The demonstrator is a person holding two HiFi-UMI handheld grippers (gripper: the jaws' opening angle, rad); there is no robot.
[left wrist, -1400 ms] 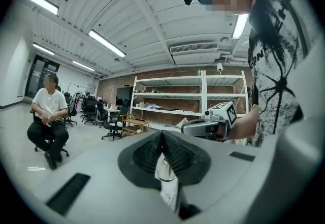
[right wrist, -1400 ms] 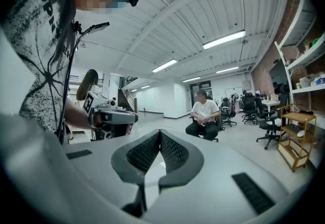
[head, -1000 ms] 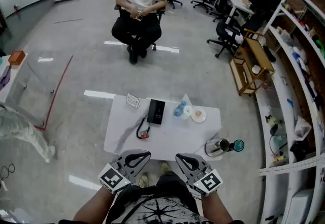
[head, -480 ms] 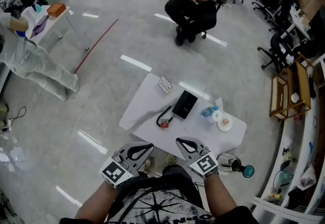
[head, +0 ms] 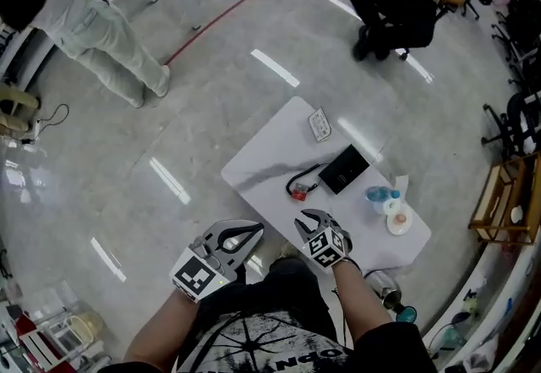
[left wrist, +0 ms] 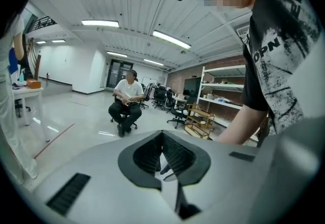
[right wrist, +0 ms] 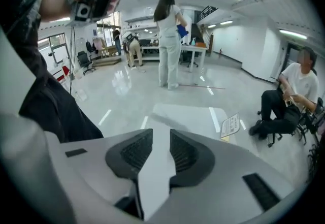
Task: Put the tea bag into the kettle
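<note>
2 grippers are held low in the head view, close in front of the person. the left gripper (head: 255, 234) has its jaws pressed together at the tips and nothing is caught in them. in its own view, floor and a seated person (left wrist: 126, 105) show beyond them.

a white table (head: 270, 161) lies ahead of the right gripper's jaws. just ahead of those jaws on it lies a black cable (head: 297, 189) with a red end. the right gripper (head: 306, 217) has its jaws spread. they have just been opening, and only the table top shows through the gap.

further ahead of these jaws are a white card (head: 319, 124) and a black box (head: 343, 170). a blue bottle (head: 377, 194) and a round white dish (head: 397, 219) sit well off to the jaws' right.

the kettle (head: 385, 285), shiny metal, stands behind and to the right of the right jaws. it is beside the right forearm (head: 359, 312), off the table's near corner. a teal piece (head: 408, 313) lies just beside it. the tea bag cannot be picked out at this size.
</note>
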